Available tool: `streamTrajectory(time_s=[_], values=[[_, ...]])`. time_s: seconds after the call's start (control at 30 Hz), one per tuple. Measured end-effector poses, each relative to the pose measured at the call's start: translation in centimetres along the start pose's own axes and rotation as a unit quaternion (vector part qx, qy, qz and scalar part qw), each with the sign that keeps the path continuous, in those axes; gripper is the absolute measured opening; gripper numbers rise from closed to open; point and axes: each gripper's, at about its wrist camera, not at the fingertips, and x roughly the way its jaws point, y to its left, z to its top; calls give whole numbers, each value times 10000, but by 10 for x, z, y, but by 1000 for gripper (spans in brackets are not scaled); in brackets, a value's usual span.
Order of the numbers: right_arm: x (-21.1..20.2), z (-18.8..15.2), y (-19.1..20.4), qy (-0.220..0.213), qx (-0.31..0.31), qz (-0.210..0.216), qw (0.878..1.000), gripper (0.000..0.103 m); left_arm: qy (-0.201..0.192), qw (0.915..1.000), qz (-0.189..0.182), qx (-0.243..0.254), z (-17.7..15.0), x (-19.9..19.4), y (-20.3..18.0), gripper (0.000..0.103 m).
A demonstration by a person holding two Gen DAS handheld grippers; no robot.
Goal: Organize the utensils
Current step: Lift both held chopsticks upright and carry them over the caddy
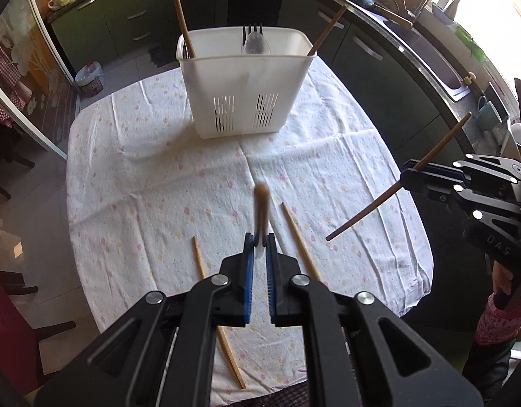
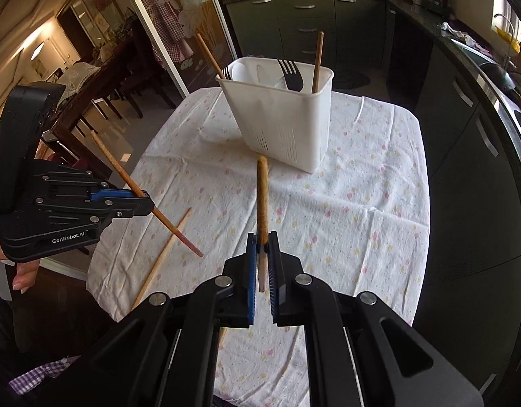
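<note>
L gripper (image 1: 259,240): jaws pressed together on a chopstick; seen from the R cam too (image 2: 151,207), held up off the cloth by a hand (image 2: 21,273).
L chopstick (image 1: 261,203): pinched near its lower part betw. the blue pads, sticks out fwd past the tips; in the R cam (image 2: 124,176) it crosses the jaws at a slant, both ends free, low end over the cloth.
R gripper (image 2: 262,244): jaws pressed together on a 2nd chopstick; in the L cam (image 1: 408,178) it sits far to the right of the L gripper, apart from it.
R chopstick (image 2: 262,200): clamped near its lower end, rises fwd toward the caddy; in the L cam (image 1: 430,156) it runs slantwise through the jaws.
Caddy (image 1: 243,101): white, slotted, upright on the cloth ahead of both grippers, well apart from the tips.
In caddy: two chopsticks (image 1: 184,23) leaning at opposite ends, fork (image 1: 253,32), spoon (image 1: 255,45).
Loose on cloth: one chopstick (image 1: 299,237) just right of the L gripper tips, another (image 1: 199,257) just left, running under the gripper body.
Tablecloth (image 1: 158,169): white, dotted, creased.
Path to caddy: bare cloth betw. tips & caddy.
</note>
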Motion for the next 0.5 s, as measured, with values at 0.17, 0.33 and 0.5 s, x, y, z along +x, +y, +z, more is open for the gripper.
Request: streamTrajectory(time_s=[0.17,0.33,0.5], values=[[-24,28,-3,-379,89,-20,9992,7,-414,9991,-13,-21,24,-30,-7,7],[-49,59,0,-667,156,62,9976,7,-817,9966,41,-35,52,-63,-11,7],[-78,91,10,-1012,165,21,9947,7,-1203,9926,161,-98,78,-94,-16,7]])
